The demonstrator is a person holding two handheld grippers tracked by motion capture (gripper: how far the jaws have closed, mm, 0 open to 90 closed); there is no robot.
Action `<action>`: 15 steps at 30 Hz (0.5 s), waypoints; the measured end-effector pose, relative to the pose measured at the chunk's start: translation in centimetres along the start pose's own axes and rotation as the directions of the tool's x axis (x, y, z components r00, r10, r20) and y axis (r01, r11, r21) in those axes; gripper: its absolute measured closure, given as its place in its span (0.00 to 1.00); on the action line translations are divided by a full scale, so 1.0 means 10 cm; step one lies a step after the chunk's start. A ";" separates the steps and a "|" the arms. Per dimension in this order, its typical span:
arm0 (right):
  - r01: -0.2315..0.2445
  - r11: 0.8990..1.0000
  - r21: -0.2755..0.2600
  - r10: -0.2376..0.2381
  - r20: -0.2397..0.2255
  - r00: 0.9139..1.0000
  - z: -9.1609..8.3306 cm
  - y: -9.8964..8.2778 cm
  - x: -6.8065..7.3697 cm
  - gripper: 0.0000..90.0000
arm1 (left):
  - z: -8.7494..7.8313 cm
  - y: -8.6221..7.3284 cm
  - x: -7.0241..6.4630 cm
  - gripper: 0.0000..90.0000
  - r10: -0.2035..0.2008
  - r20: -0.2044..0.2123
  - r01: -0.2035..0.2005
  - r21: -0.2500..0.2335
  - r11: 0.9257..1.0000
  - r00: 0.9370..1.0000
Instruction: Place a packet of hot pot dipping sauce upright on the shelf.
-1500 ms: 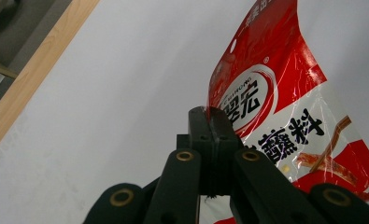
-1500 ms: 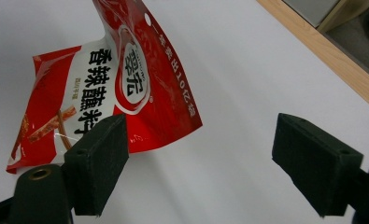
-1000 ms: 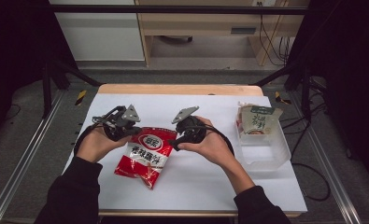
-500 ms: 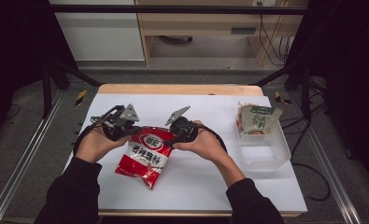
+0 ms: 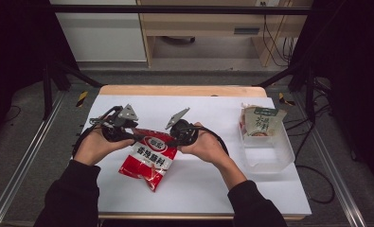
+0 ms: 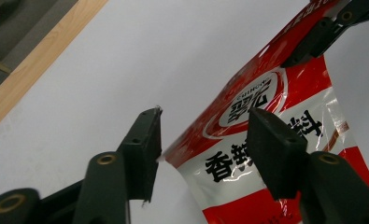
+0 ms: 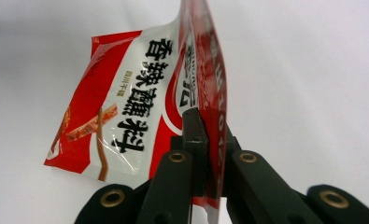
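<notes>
Your right claw (image 7: 204, 140) has just clamped the red seasoning packet (image 5: 149, 158); the left claw (image 6: 205, 140) has just opened, so lift smoothly toward the clear tub (image 5: 270, 156).

Red and white seasoning packet (image 5: 149, 158) with black characters, a round red-and-white emblem near the top, brown strips printed along one side. Black grippers, brass-coloured rivets on the jaws. White table top (image 5: 213, 189), pale wood far edge. Clear plastic bin (image 5: 270, 153); inside, a beige pouch (image 5: 260, 122) with a dark green label and a reddish patch.
</notes>
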State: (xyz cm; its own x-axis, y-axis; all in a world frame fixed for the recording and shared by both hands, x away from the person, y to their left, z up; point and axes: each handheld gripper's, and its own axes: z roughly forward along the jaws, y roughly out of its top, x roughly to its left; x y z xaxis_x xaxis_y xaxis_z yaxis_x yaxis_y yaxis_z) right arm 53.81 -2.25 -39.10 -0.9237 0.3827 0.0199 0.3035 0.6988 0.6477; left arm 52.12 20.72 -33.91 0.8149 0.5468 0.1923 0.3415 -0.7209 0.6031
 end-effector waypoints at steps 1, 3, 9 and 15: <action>0.001 1.000 -0.001 -0.001 0.001 1.000 0.00 0.00 -0.01 1.00 | 0.00 -0.01 0.00 0.45 -0.009 -0.002 0.009 -0.005 1.000 1.000; -0.008 1.000 -0.005 0.008 0.004 1.000 0.00 0.00 -0.01 1.00 | -0.01 -0.06 0.01 0.34 -0.027 -0.014 0.027 -0.012 1.000 1.000; -0.022 1.000 -0.021 0.022 0.004 1.000 -0.10 0.01 -0.04 1.00 | -0.07 -0.17 0.03 0.21 -0.064 -0.053 0.062 -0.027 0.998 0.997; -0.037 0.999 -0.038 0.038 0.016 0.999 -0.28 0.05 -0.03 1.00 | -0.12 -0.36 0.07 0.15 -0.125 -0.074 0.121 -0.055 0.991 0.989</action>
State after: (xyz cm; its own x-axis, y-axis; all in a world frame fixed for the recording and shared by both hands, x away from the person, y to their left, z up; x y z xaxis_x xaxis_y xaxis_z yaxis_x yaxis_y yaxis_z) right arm 53.58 -3.71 -36.64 -0.9077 0.4184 0.0327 0.3288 0.6605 0.6750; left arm 50.89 24.25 -35.03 0.7293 0.6622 0.1721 0.4113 -0.6253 0.6632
